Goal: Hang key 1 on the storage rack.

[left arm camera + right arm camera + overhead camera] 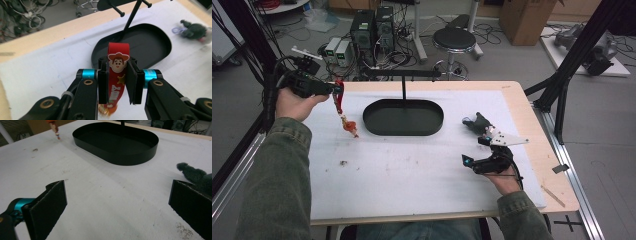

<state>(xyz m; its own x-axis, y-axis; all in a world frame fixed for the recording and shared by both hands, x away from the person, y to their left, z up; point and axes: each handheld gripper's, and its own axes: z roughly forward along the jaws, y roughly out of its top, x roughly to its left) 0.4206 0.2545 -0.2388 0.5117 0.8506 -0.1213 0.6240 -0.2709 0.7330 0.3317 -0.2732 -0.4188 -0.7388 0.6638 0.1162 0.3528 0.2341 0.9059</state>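
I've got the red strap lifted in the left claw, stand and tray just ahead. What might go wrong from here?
1. The left claw pinches the red strap near its top, and the orange charm dangles low over the table, so it may swing or snag on the rim of the black tray.
2. The stand's pegs are thin, so the strap loop could miss them.
3. The right claw rests open beside the dark plush toy, so a small move could nudge it.

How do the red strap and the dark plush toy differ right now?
The red strap is clamped in the left gripper and hangs above the mat; the plush toy lies on the mat, ungripped, beside the open right gripper. The strap is flat, bright red, with a cartoon cowboy face; the toy is rounded, fuzzy and dark green-grey. Both are outside the black tray.
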